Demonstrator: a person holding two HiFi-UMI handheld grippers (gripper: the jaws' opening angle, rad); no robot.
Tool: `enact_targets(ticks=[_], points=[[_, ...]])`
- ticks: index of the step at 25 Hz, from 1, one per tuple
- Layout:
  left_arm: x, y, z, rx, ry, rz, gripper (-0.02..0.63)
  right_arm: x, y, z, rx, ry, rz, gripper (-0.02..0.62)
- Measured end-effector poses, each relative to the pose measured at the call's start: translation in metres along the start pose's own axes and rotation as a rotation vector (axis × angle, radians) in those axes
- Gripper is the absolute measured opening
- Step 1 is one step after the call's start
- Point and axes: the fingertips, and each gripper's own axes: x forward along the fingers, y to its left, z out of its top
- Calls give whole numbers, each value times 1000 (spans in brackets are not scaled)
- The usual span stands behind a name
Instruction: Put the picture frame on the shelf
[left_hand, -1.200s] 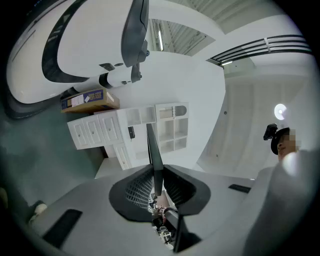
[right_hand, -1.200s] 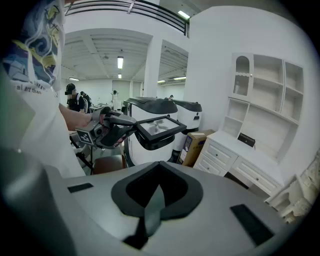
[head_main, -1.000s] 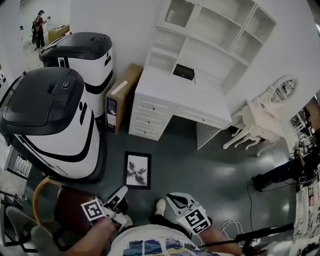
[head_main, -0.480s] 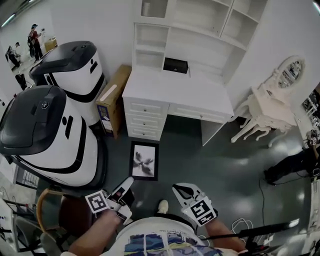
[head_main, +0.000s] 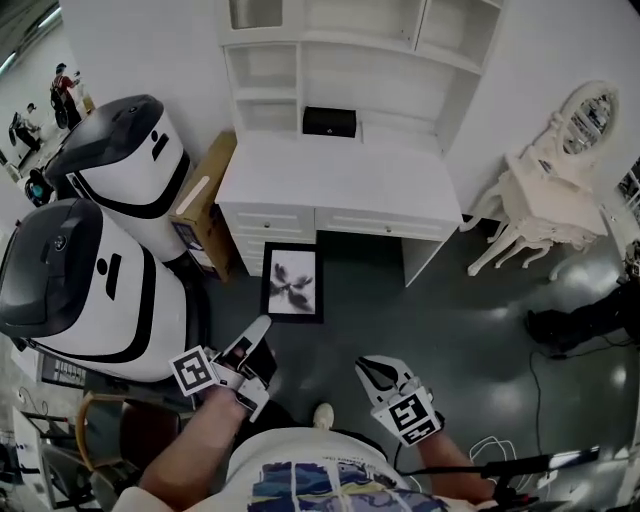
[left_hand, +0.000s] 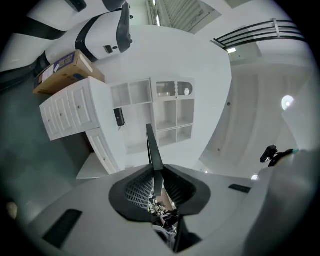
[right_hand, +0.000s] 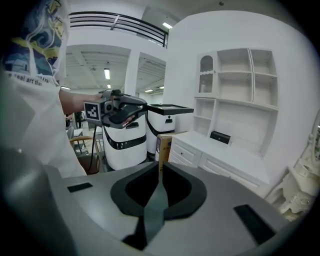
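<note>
The person wears a white T-shirt with a swirling blue-and-yellow print across the chest, and a pale shoe. The left tool and the right tool have white shells with black inner faces. Each carries black-and-white square markers, on the left marker cube and the right marker cube. Seen close, the bodies are smooth grey around dark, mesh-textured pads.

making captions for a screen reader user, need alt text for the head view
Seen from above, the left gripper holds a black picture frame by a lower corner, above the floor in front of a white desk with open shelves; the right gripper is empty alongside.
</note>
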Motion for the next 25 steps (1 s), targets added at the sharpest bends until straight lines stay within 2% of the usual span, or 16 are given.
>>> enact_targets(ticks=[6,13,18,25], points=[[74,-3,29,5,12,10,69,13,-44,-8,45,8,-10,28],[168,19,89,8,20,-20,69,48,-112,-3,76,42,-66,28],[243,18,148,21,43,-49,69,83,-166,31,85,47,-109,28],[326,8,231,80,73,-88,69,154,-226,73,67,22,-137,28]])
